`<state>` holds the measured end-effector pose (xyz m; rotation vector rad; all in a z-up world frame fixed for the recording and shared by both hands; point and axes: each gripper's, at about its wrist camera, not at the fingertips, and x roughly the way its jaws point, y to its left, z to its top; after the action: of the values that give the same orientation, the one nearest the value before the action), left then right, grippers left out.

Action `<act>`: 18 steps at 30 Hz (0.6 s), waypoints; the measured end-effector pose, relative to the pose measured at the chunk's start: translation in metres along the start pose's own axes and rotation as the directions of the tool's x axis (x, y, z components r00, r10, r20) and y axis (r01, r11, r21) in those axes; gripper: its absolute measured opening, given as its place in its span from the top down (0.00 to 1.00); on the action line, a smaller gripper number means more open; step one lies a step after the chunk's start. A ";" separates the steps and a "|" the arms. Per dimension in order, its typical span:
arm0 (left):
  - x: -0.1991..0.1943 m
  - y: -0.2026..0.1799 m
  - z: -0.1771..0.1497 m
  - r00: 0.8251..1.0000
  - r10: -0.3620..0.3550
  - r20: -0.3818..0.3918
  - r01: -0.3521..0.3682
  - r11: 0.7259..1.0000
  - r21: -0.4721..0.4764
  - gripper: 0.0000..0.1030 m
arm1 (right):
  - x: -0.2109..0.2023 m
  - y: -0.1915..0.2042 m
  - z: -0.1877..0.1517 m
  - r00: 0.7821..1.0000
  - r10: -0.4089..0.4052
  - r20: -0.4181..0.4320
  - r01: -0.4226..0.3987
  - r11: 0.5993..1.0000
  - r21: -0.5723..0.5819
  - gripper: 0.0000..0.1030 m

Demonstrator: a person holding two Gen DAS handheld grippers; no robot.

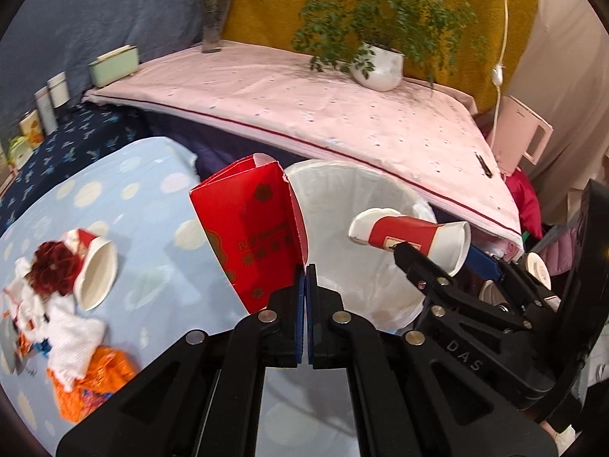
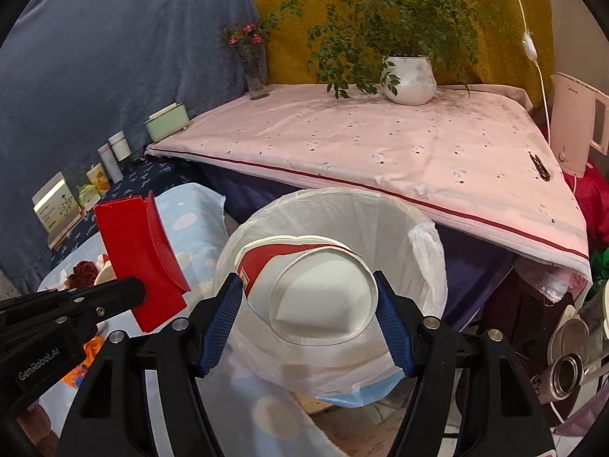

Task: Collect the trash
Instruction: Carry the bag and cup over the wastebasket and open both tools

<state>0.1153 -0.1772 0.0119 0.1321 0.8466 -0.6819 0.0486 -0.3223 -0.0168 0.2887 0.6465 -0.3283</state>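
My left gripper point(image 1: 305, 272) is shut on a flattened red carton point(image 1: 249, 236) and holds it upright by the near left rim of the white-lined trash bin point(image 1: 342, 190). My right gripper point(image 2: 310, 304) is shut on a squashed red-and-white paper cup point(image 2: 316, 297), held on its side over the bin point(image 2: 426, 251). The left wrist view shows that cup point(image 1: 411, 238) above the bin's mouth. The right wrist view shows the red carton point(image 2: 141, 259) left of the bin. More trash lies on the blue cloud-print cloth point(image 1: 152, 209): a paper cup point(image 1: 95, 278), white tissue point(image 1: 72, 335), an orange wrapper point(image 1: 95, 381).
A pink-covered table point(image 2: 380, 144) behind the bin carries a potted plant point(image 2: 409, 80) and a flower vase point(image 2: 257, 76). A kettle point(image 2: 574, 133) stands at the right. Boxes and jars point(image 2: 110, 160) line the left wall. Cans and clutter point(image 2: 567, 373) sit at lower right.
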 end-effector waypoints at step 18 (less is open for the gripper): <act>0.062 -0.005 0.025 0.999 -0.046 -0.026 0.046 0.999 -0.005 0.65 | 0.045 -0.033 0.011 0.998 -0.048 -0.033 0.050 0.998 0.047 0.34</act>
<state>0.1575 -0.2220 -0.0159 0.1182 0.8787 -0.7231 0.0756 -0.3660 -0.0421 0.3250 0.6786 -0.3875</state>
